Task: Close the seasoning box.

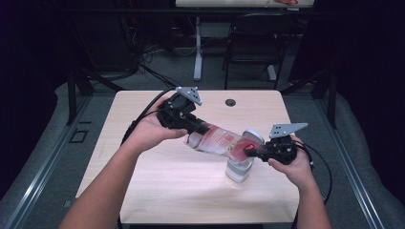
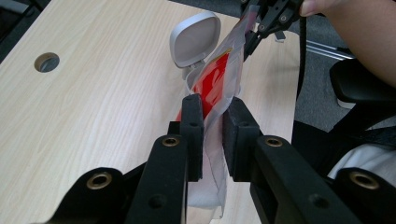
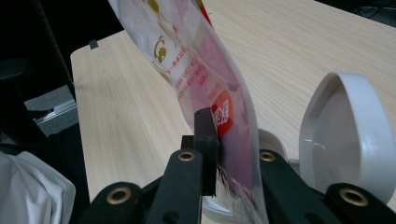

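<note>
Both forearms reach over the surface (image 1: 143, 191) in the high view, left claw (image 1: 198, 128) and right claw (image 1: 249, 152) each clamped on an end of a plastic pouch (image 1: 217, 140) held above a white open-lidded container (image 1: 239, 169). Left gripper view: black jaws pinch the pouch's edge. Right gripper view: jaws grip its red-printed end beside the lid (image 3: 345, 140).

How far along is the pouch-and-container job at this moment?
Done: the white plastic container stands with its hinged lid open. In hand: left gripper and right gripper each pinch an end of the clear red-printed pouch, slanted over the opening. Left: whether contents have gone in can't be seen.
</note>
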Demonstrator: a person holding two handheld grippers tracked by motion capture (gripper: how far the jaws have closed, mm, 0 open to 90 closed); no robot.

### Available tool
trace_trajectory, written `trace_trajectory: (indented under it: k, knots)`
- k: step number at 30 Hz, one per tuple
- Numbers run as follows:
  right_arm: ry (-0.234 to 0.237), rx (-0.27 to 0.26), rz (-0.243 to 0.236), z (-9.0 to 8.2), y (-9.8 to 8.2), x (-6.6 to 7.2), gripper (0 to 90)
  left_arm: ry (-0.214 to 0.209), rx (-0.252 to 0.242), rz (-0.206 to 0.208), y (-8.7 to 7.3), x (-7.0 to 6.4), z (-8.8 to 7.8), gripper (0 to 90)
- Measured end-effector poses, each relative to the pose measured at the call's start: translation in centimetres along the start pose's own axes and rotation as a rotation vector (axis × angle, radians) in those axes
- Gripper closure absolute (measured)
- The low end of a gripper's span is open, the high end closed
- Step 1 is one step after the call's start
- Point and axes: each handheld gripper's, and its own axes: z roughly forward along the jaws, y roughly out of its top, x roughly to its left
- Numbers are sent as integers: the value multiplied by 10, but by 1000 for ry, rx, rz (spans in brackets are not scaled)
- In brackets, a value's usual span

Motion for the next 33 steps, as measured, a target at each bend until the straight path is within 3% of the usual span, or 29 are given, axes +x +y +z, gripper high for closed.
trace_trajectory:
  k: [14, 33]
  knots:
    - [-36, -16, 23, -2, 0, -3, 865, -5, -3, 5, 2, -1, 3, 800]
    - [0, -11, 14, -6, 0, -1, 872, -2, -5, 3, 3, -1, 2, 800]
